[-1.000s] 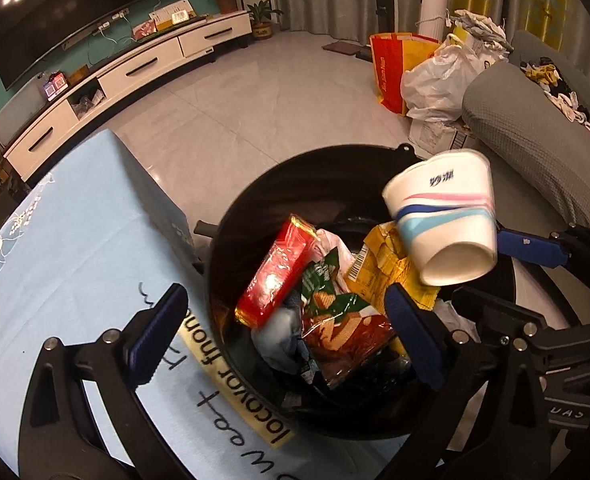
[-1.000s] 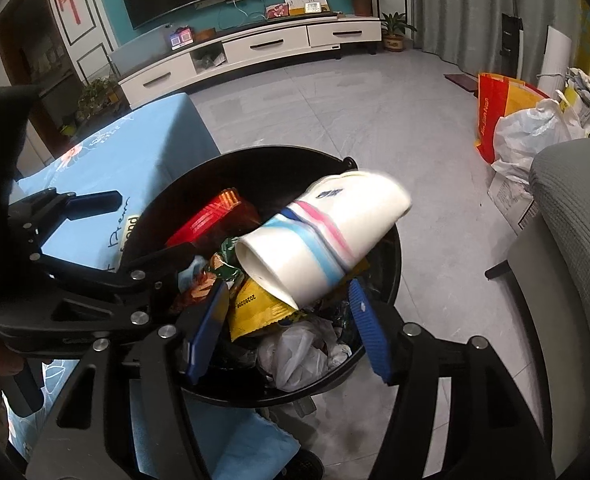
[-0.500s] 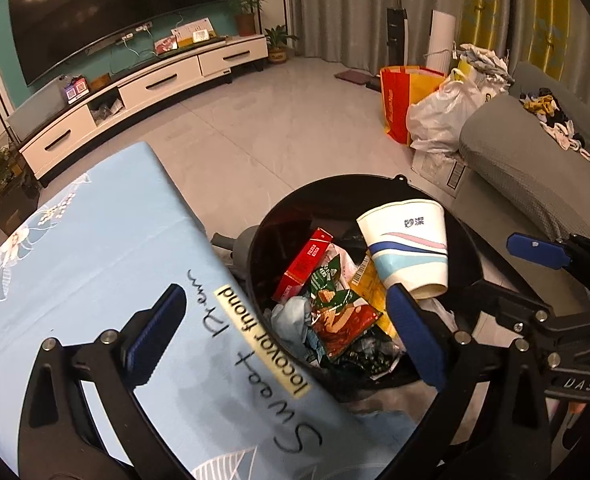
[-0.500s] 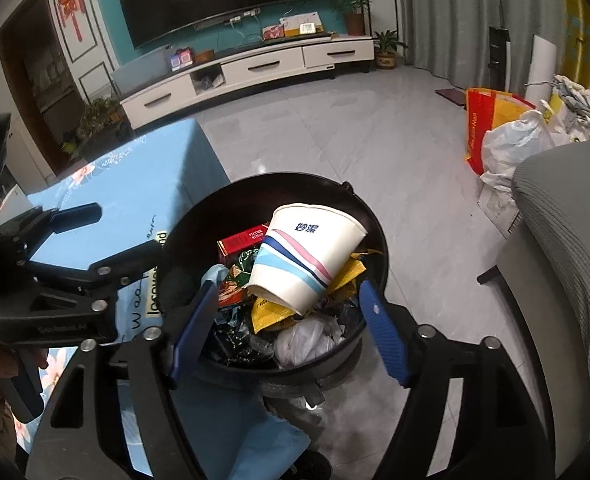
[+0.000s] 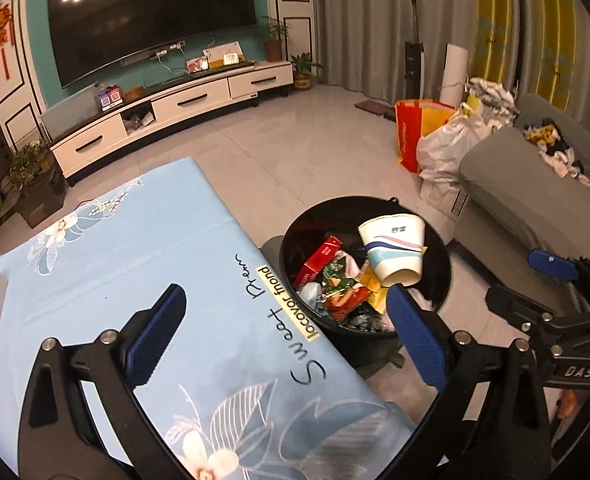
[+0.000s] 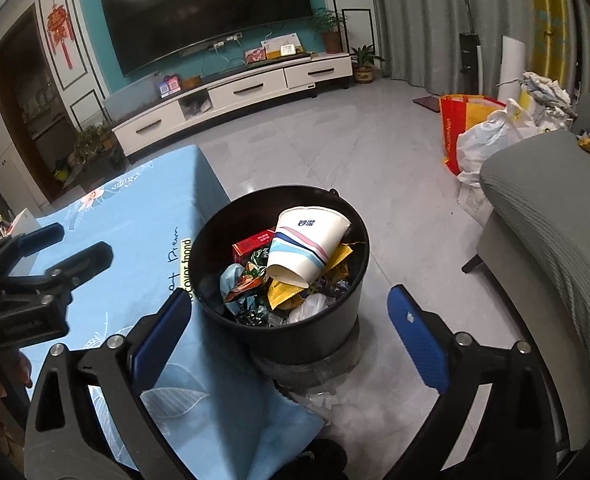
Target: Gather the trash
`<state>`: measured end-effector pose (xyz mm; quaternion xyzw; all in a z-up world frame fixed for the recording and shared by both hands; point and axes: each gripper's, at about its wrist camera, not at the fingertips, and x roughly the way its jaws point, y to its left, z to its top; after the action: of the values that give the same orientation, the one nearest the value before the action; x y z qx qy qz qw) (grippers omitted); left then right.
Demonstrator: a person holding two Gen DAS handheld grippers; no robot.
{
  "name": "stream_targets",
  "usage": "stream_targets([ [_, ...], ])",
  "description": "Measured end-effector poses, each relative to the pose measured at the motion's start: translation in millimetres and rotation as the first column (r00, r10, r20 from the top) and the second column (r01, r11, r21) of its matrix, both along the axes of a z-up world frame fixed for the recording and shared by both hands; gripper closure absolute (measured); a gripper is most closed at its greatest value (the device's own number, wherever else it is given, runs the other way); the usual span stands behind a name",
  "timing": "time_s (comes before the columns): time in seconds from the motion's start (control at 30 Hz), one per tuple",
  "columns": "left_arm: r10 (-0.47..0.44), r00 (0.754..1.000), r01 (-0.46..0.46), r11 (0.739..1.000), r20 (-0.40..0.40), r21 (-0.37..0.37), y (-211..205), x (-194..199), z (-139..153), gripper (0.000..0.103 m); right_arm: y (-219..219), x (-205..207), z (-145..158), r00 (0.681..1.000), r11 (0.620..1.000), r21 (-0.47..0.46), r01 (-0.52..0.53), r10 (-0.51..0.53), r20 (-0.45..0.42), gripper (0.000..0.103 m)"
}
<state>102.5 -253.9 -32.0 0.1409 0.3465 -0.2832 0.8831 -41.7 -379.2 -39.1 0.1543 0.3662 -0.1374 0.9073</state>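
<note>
A black round trash bin point(image 5: 441, 248) point(image 6: 337, 320) stands on the floor beside the table. A white paper cup with blue and pink stripes point(image 5: 395, 248) point(image 6: 307, 248) lies on its side on top of the trash inside. Under it lie a red box point(image 5: 317, 260) point(image 6: 253, 245), snack wrappers point(image 5: 343, 292) and a yellow packet point(image 6: 291, 292). My left gripper point(image 5: 285, 334) is open and empty above the table's corner. My right gripper point(image 6: 289, 334) is open and empty above and in front of the bin.
The table with a light blue flowered cloth point(image 5: 135, 248) point(image 6: 135, 240) is left of the bin. A grey sofa point(image 5: 535, 200) point(image 6: 555, 220) is on the right. Bags point(image 5: 435, 140) stand on the floor behind. A TV cabinet point(image 5: 175, 112) runs along the far wall.
The paper cup dropped from between my right fingers into the bin and lies there. Both grippers pulled up and back from the bin, which now looks smaller.
</note>
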Motion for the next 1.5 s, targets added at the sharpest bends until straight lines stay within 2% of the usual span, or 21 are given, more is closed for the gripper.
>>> stream_targets([
  [0.13, 0.020, 1.000, -0.021, 0.998, -0.016, -0.051, 18, -16, 12, 0.003, 11, -13, 9, 1.000, 1.000, -0.008, 0.006, -0.006, 0.005, 0.004],
  [0.3, 0.127, 0.992, -0.127, 0.992, -0.005, -0.012, 41, -38, 18, 0.003, 26, -28, 13, 1.000, 1.000, -0.003, 0.003, -0.003, -0.004, 0.004],
  [0.4, 0.154, 0.987, -0.156, 0.987, -0.046, -0.033, 55, -45, 18, 0.003, 35, -34, 14, 1.000, 1.000, 0.001, -0.001, 0.001, -0.010, 0.004],
  [0.6, 0.122, 0.991, -0.125, 0.991, -0.059, -0.056, 70, -58, 25, 0.003, 48, -43, 21, 1.000, 1.000, -0.009, 0.010, -0.010, -0.012, 0.004],
  [0.7, 0.111, 0.992, -0.113, 0.993, -0.056, -0.031, 71, -63, 30, 0.003, 53, -46, 26, 1.000, 1.000, -0.018, 0.017, -0.017, -0.009, 0.004],
  [0.8, 0.111, 0.991, -0.115, 0.993, -0.077, -0.039, 74, -66, 34, 0.003, 54, -50, 30, 1.000, 1.000, -0.017, 0.015, -0.015, -0.003, 0.004],
  [0.9, 0.141, 0.990, -0.141, 0.990, -0.017, 0.000, 74, -69, 37, 0.003, 57, -52, 35, 1.000, 1.000, -0.017, 0.019, -0.019, 0.006, 0.004],
  [1.0, 0.145, 0.989, -0.145, 0.989, -0.034, -0.011, 76, -68, 41, 0.003, 58, -53, 40, 1.000, 1.000, -0.016, 0.020, -0.020, 0.008, 0.004],
  [1.27, 0.165, 0.986, -0.165, 0.986, -0.002, -0.004, 75, -70, 57, 0.003, 61, -56, 57, 0.999, 0.999, -0.037, 0.033, -0.032, 0.019, 0.004],
  [1.5, 0.166, 0.986, -0.166, 0.986, 0.014, 0.010, 73, -72, 65, 0.003, 63, -51, 55, 0.999, 0.998, -0.041, 0.039, -0.040, -0.008, 0.004],
])
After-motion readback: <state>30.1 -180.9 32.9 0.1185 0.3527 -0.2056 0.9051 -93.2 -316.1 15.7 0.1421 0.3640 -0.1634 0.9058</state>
